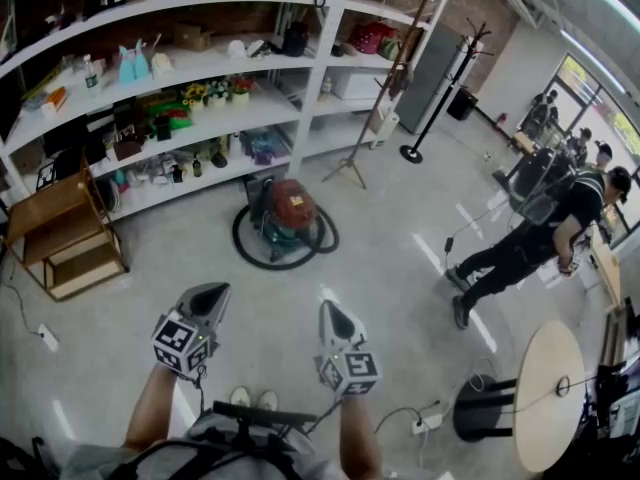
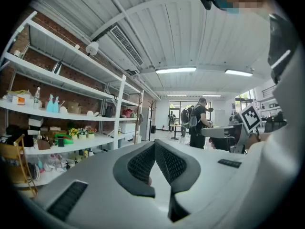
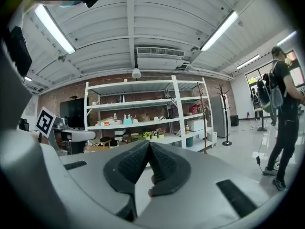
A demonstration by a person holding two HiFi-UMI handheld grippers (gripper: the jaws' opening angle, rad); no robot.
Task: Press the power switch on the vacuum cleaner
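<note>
Since the jaws of the left gripper (image 1: 205, 294) and right gripper (image 1: 334, 310) are together, the vacuum cleaner (image 1: 288, 215) looks heavy and stiff enough for a push on top.

The left gripper (image 1: 208, 296) and right gripper (image 1: 332, 313), jaws together and empty, were held side by side, well short of the vacuum cleaner (image 1: 290, 216).

Red-topped teal vacuum cleaner (image 1: 288, 213), black hose (image 1: 280, 264), white shelving (image 1: 322, 68), pale grey floor (image 1: 380, 268), red-brown brick wall (image 1: 478, 3)
</note>
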